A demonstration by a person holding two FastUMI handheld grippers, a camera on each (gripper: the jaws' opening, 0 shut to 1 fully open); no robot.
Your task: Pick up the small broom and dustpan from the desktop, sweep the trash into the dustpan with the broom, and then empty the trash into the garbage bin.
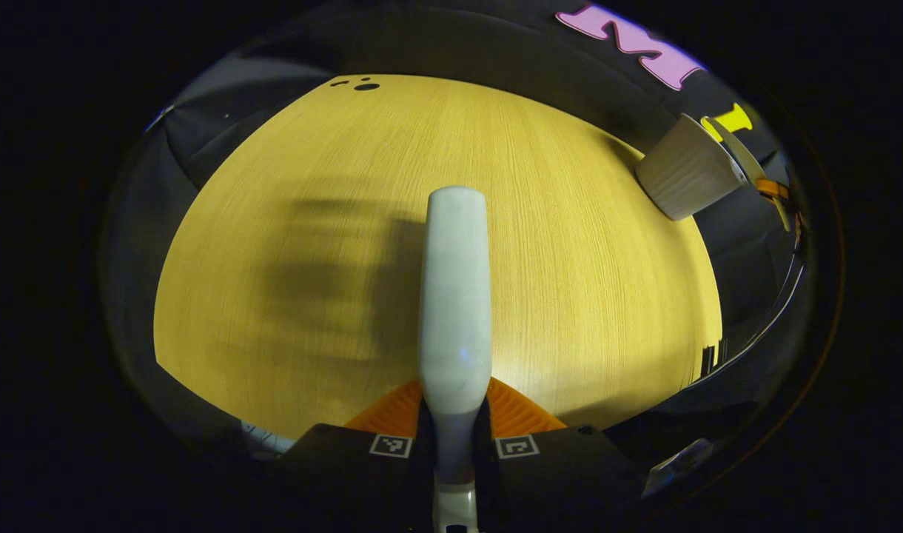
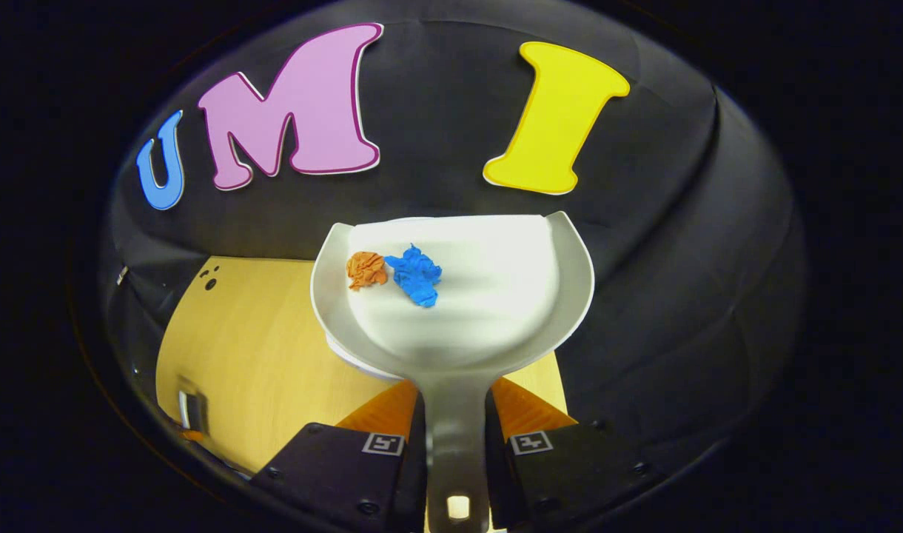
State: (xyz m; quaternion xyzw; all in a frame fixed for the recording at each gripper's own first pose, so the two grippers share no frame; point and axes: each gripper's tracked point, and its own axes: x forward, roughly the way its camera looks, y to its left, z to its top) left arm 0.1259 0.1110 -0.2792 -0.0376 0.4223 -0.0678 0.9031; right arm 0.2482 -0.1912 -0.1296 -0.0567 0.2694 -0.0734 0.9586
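Note:
In the left gripper view my left gripper (image 1: 455,414) is shut on the white broom (image 1: 455,296), which points forward, low over the wooden table (image 1: 289,185). The white ribbed garbage bin (image 1: 685,174) stands at the table's far right edge. A thin pale dustpan edge (image 1: 747,159) shows just beyond it. In the right gripper view my right gripper (image 2: 455,414) is shut on the handle of the white dustpan (image 2: 496,296), held up in the air. An orange paper wad (image 2: 366,269) and a blue paper wad (image 2: 417,276) lie side by side in the pan. A white rim (image 2: 348,357), probably the bin's, peeks out under the pan.
Small dark holes (image 1: 363,85) mark the table's far corner. The broom's shadow (image 1: 326,274) falls on the wood to its left. In the right gripper view the table (image 2: 252,348) lies lower left, with a blurred small object (image 2: 192,411) at its near edge.

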